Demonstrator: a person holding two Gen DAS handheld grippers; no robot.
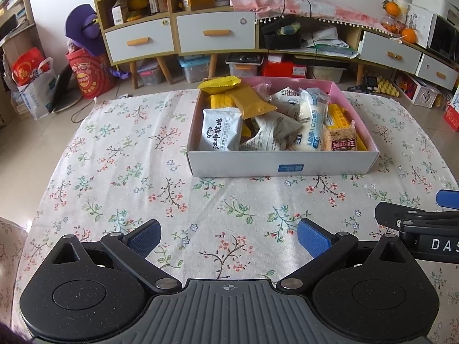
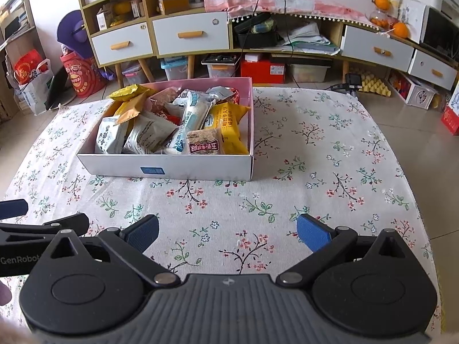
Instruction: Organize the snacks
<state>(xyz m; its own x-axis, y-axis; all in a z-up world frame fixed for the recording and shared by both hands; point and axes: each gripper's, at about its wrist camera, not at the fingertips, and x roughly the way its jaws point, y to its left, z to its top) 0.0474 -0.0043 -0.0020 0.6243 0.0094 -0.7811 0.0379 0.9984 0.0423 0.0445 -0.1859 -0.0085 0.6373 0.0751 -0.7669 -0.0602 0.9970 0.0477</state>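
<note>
The box [image 1: 282,166], upper centre on the table [image 1: 129,172], is heaped with snacks [image 1: 266,120]. My left gripper [image 1: 228,238] and right gripper [image 2: 228,233] hover low at frame bottom, both spread wide, empty.

The tablecloth [image 1: 120,172] is white with small red and green flower sprigs. The box [image 1: 282,164] is white outside, pink inside. Its packets [image 1: 220,132] are yellow and white.

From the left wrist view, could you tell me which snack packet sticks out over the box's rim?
The yellow packet at the box's far left corner; the others lie inside the walls.
</note>
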